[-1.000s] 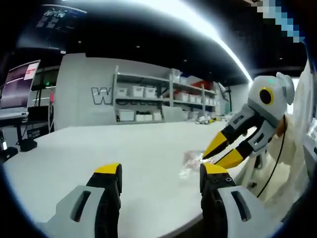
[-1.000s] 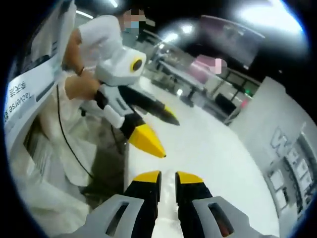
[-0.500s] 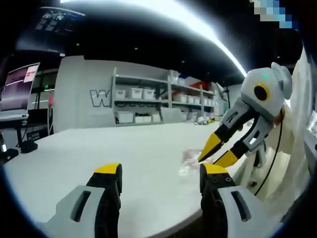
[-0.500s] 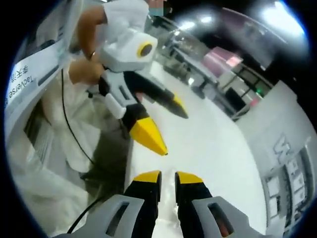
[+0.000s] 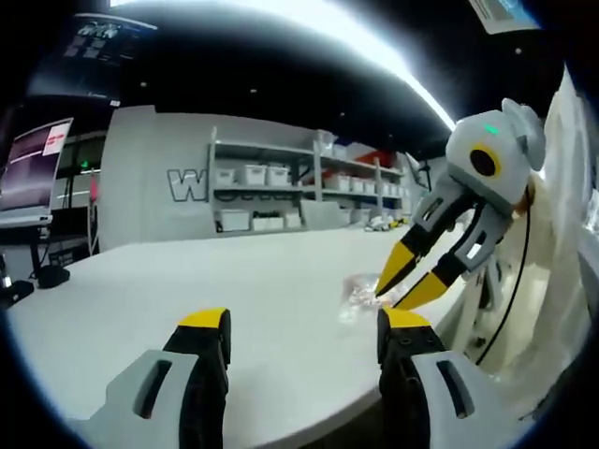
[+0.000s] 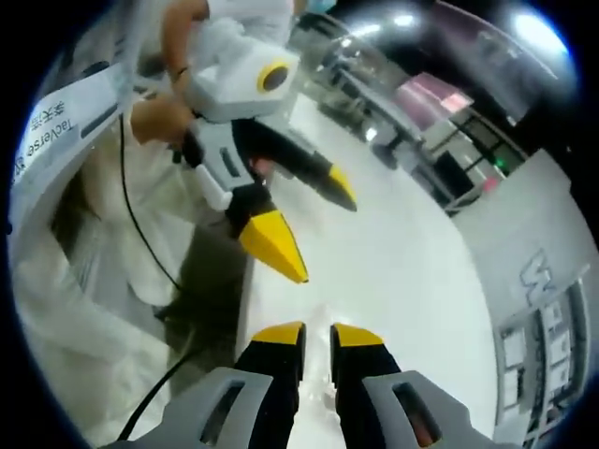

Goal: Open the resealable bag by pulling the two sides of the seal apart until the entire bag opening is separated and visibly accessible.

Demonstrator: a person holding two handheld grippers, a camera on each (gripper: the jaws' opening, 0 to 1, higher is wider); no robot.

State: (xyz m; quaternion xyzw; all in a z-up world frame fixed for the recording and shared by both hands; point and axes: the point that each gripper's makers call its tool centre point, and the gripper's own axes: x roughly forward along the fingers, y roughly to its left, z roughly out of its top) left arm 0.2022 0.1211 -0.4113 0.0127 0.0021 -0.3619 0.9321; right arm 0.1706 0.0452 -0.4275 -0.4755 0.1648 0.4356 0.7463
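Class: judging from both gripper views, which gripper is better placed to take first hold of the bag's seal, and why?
Probably the right gripper: its yellow tips hang right at the clear bag on the white table. The left gripper stands open, short of the bag.

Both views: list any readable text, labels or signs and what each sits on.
"W": large letter on the grey wall beside the shelving, left gripper view; the rest is cut off by the shelves.
"W": same wall lettering, right gripper view.
"Taoverse", roughly, plus characters too blurred to read: white banner.
Monitor screen, ceiling sign: text too small to read.
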